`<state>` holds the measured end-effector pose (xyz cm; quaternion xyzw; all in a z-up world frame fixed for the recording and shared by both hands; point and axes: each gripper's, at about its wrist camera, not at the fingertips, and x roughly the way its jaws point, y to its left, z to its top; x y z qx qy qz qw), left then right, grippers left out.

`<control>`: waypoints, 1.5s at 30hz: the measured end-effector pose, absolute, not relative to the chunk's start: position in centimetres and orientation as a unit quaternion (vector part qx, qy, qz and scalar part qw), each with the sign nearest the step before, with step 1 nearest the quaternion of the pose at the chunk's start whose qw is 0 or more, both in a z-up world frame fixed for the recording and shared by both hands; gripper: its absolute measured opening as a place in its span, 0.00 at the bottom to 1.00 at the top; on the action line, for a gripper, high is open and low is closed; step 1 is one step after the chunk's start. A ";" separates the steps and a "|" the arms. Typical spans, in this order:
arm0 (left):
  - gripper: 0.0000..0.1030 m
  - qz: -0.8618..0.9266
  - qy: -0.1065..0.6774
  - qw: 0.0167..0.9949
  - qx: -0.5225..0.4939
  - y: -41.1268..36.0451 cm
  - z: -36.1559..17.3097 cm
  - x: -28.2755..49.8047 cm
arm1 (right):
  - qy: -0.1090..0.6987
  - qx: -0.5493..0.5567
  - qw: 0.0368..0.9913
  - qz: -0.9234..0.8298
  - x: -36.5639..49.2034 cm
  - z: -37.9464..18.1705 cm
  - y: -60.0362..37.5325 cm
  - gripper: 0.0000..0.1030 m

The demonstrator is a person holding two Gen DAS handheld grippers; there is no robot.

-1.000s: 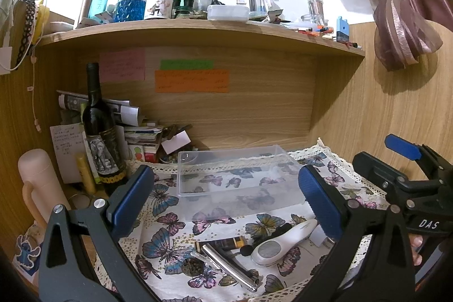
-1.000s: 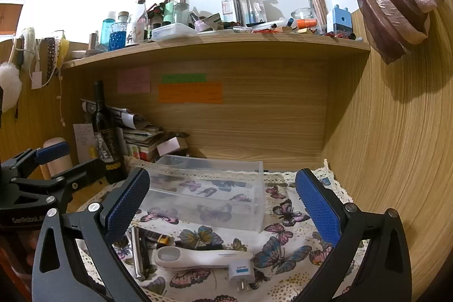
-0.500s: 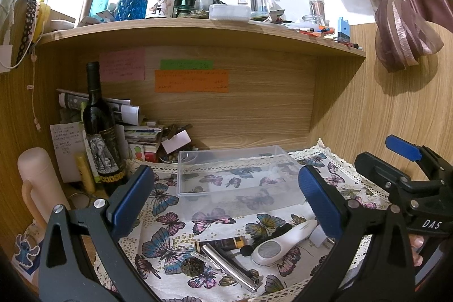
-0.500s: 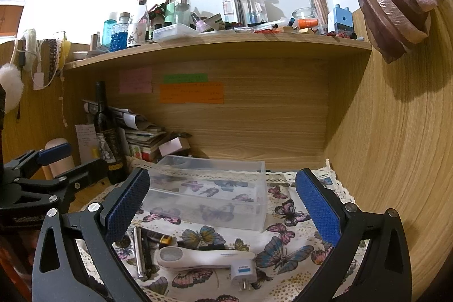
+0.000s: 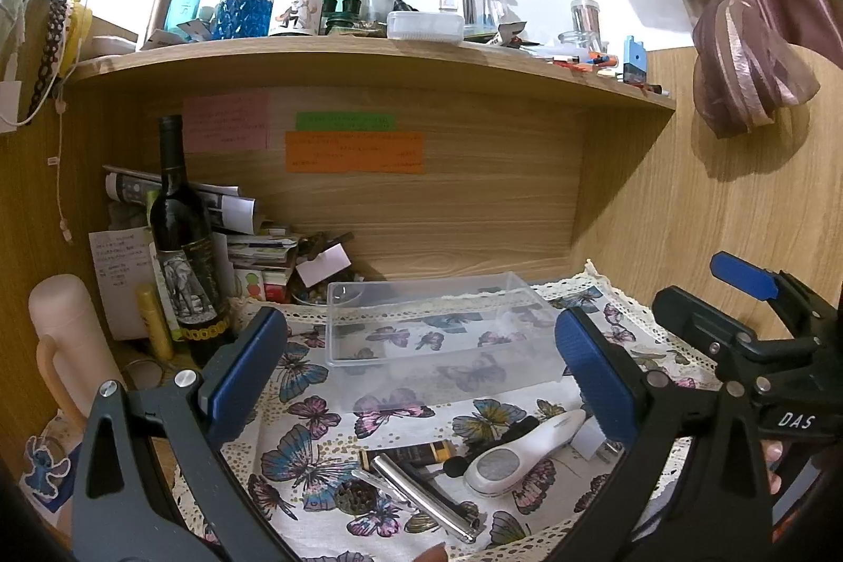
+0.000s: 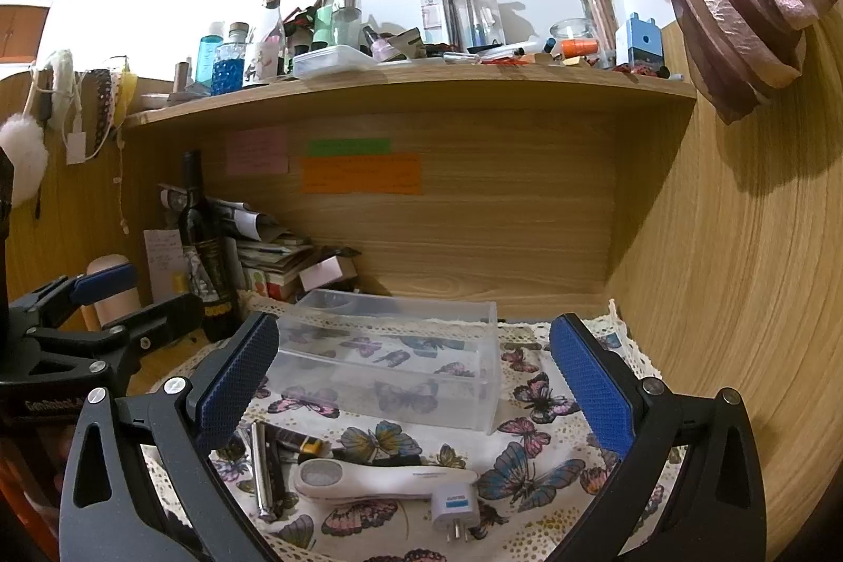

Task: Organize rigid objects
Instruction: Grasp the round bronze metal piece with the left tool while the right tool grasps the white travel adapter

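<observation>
Hovering with jaws wide and empty, the left hand-held gripper (image 5: 416, 377) framed a clear rectangular plastic bin (image 5: 437, 325) at twelve o'clock, probably the destination. A white oval-headed handheld device (image 5: 521, 451) and slim silver metal tube (image 5: 421, 493) lay loose at six o'clock on the butterfly-print cloth (image 5: 311, 409) covering the tabletop.

From the right view, the right hand-held gripper (image 6: 416, 383) likewise gaped wide, holding nothing; a white plug adapter (image 6: 453, 506) touched the device. A dark wine bottle (image 6: 203, 246) stood at ten o'clock under a cluttered wooden shelf (image 6: 421, 88).
</observation>
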<state>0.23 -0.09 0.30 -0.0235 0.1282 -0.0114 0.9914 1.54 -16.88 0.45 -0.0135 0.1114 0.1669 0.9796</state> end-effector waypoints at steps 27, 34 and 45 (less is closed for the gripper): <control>0.52 0.014 0.351 0.935 -0.056 5.8 -10.9 4.1 | 0.309 -0.019 0.940 0.147 5.7 -9.6 -20.7 0.67; 0.41 0.000 0.383 0.922 -0.062 5.4 -12.6 5.4 | 0.353 -0.020 0.923 0.152 7.0 -12.1 -20.2 0.56; 0.26 -0.005 0.389 0.919 -0.067 5.4 -13.4 6.6 | 0.365 -0.022 0.915 0.172 8.5 -12.9 -18.7 0.33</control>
